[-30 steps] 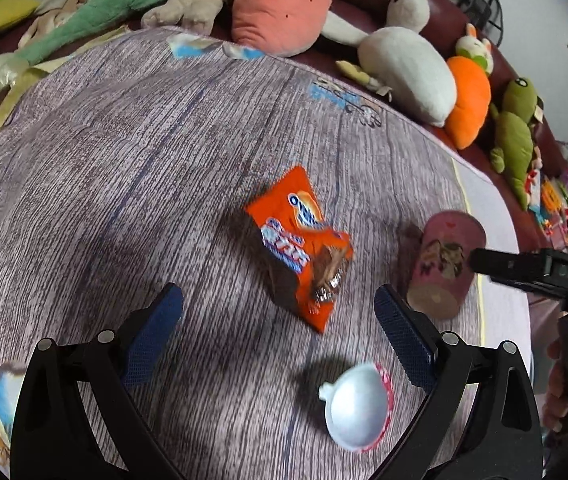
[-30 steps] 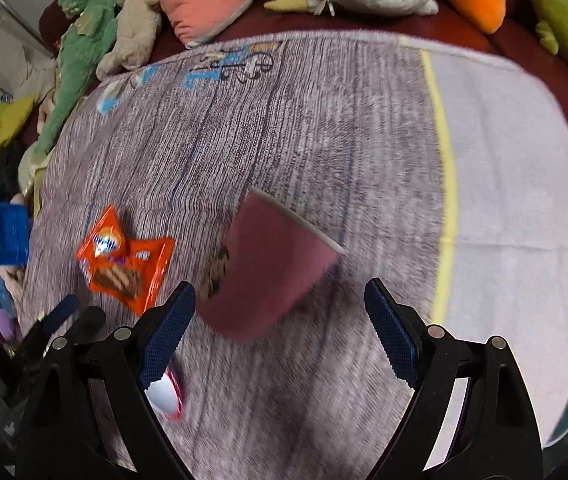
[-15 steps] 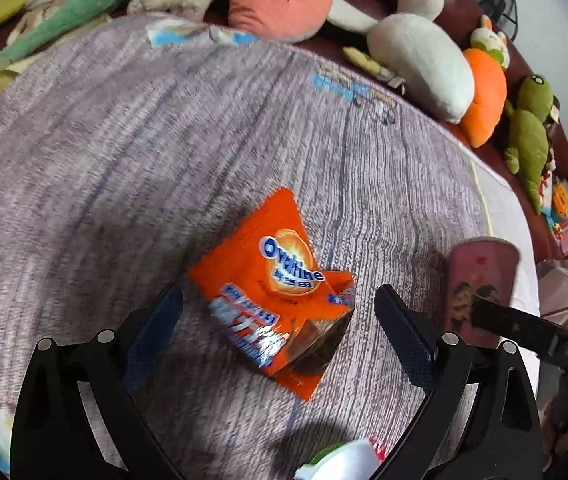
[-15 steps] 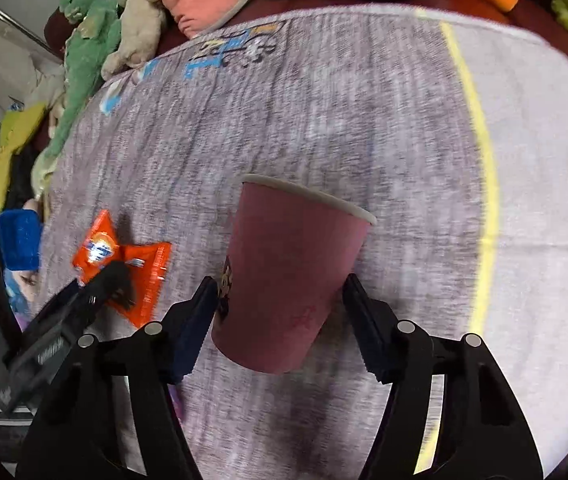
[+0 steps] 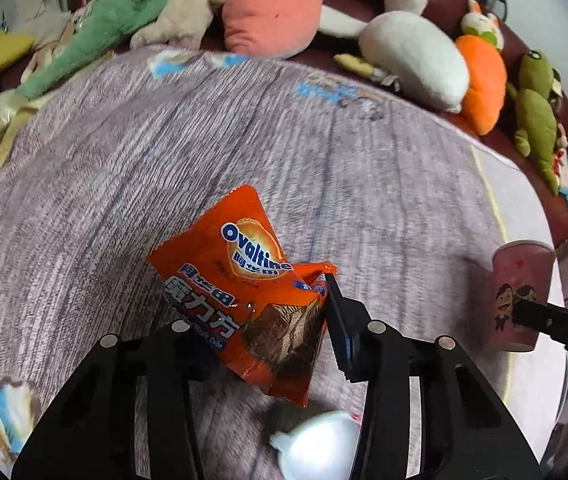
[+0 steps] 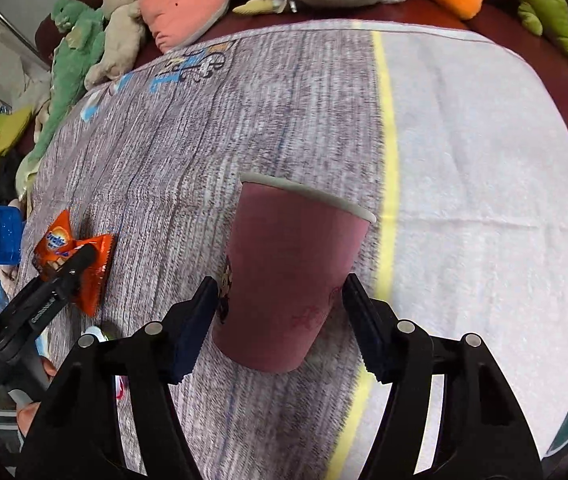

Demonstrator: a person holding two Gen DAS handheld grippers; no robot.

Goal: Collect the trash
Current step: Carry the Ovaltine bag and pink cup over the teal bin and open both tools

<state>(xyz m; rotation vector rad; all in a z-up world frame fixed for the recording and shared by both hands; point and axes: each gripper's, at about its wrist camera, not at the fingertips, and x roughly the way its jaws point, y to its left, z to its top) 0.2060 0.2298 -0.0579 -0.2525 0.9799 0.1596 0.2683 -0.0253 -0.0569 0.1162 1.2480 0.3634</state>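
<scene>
1. Left wrist view: my left gripper (image 5: 263,336) pinches the crinkled orange Ovaltine foil packet (image 5: 243,284).
2. My right gripper (image 6: 279,300) clamps the upright pink paper cup (image 6: 288,272), right of that packet.

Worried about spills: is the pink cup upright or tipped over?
Upright: the pink cup stands on the table, rim up. Its contents are not visible.

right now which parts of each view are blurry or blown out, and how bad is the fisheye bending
Left wrist view: the Ovaltine packet is sharp, the white lid at the bottom is blown out, the cloth smears slightly. Right wrist view: the pink cup is soft-edged; the yellow stripe bows with the lens.
</scene>
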